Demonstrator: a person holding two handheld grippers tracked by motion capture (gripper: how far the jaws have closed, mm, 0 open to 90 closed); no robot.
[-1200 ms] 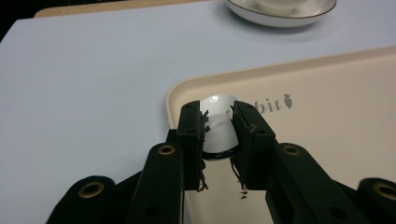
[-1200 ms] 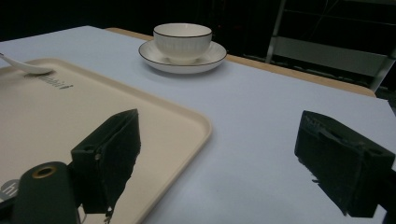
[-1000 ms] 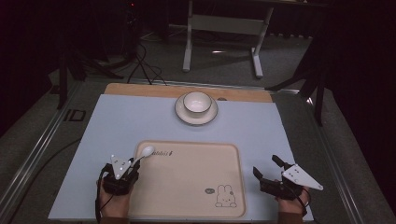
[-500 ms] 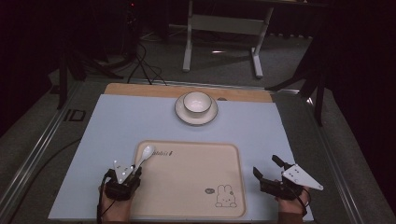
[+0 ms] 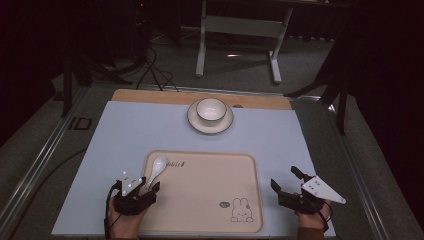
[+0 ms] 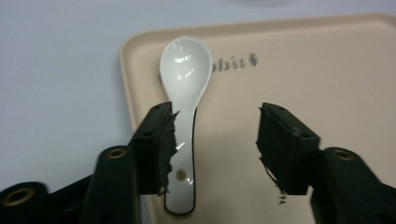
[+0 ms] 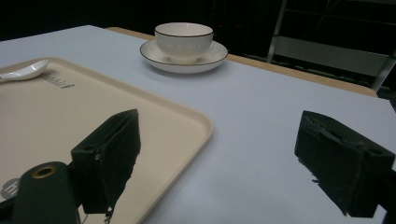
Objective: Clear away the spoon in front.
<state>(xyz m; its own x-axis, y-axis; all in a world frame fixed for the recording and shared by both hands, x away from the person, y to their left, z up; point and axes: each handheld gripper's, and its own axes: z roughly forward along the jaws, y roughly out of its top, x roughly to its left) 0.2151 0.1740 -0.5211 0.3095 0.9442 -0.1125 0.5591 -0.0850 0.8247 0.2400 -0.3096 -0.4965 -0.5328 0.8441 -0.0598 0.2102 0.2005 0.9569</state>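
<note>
Left gripper view has my left tongs (image 6: 215, 140) spread open astride the spoon (image 6: 183, 112) on the tray (image 6: 303, 84), right tongs (image 7: 233, 158) open beside it; closing on the handle looks next.

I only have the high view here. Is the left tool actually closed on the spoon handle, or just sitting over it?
Observer: Not closed. In the left gripper view the left tool is open, and the spoon lies flat on the tray with its handle against the left-hand jaw and a wide gap to the other.
Operator: And the right tool, is it holding anything?
Observer: No. The right tool is open with nothing between the jaws, hanging over the tray's edge and the table.
Operator: Anything in the bowl?
Observer: From the right gripper view the bowl sits upright on its saucer; its inside is hidden at that angle.
</note>
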